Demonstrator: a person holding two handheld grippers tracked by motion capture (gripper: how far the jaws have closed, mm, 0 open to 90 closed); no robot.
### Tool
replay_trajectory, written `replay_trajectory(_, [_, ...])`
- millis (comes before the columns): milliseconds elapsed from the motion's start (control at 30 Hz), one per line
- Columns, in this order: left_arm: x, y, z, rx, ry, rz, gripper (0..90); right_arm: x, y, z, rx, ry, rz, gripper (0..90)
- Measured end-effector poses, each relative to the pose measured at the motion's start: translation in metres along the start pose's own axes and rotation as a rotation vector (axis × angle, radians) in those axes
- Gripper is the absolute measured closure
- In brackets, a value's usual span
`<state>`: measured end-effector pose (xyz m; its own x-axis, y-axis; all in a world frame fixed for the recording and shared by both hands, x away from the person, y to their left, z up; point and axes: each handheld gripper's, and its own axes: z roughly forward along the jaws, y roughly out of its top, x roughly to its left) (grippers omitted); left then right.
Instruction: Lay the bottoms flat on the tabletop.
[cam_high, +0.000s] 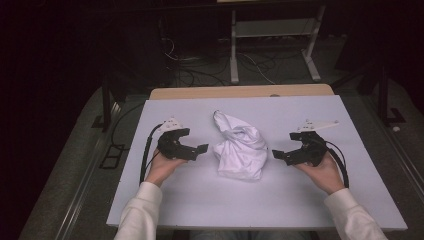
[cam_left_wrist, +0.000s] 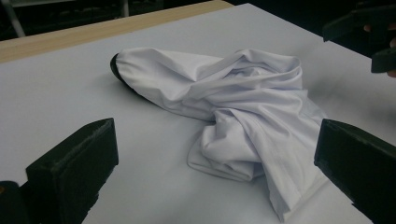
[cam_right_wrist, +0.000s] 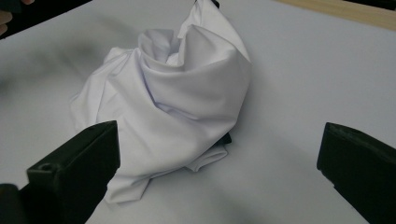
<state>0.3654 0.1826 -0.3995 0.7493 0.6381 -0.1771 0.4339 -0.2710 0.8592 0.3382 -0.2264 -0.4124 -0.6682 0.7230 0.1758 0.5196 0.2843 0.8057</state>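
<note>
crumpled white fabric garment with dark trim (cam_high: 240, 148) sat mid-table on white board (cam_high: 200, 200) | long axis ran roughly 11-to-5 o'clock, dark-trimmed end at 11 | likely light, limp, slippery; pinch a raised fold or loose edge | left gripper (cam_high: 202, 148) at 9, jaws wide, empty | right gripper (cam_high: 276, 154) at 3, jaws wide, empty

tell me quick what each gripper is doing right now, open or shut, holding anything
Left gripper: open, holding nothing, beside the crumpled white cloth garment.
Right gripper: open, holding nothing, on the garment's other side.
</note>
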Motion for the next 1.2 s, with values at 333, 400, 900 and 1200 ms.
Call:
replay_trajectory(333, [0.001,-0.005,0.032,0.06,-0.044,-0.04,0.0,0.003,-0.007,0.013,0.018,0.025,0.02,0.0])
replay_trajectory(400, [0.001,-0.007,0.039,0.076,-0.057,-0.052,0.0,0.003,-0.009,0.016,0.029,0.032,0.024,0.0])
replay_trajectory(900, [0.003,-0.023,0.062,0.167,-0.11,-0.055,27.3,0.012,-0.014,0.043,0.072,0.106,0.021,10.2])
replay_trajectory(1200, [0.0,-0.027,0.067,0.199,-0.159,-0.033,70.9,0.015,-0.008,0.064,0.082,0.175,0.021,39.9])
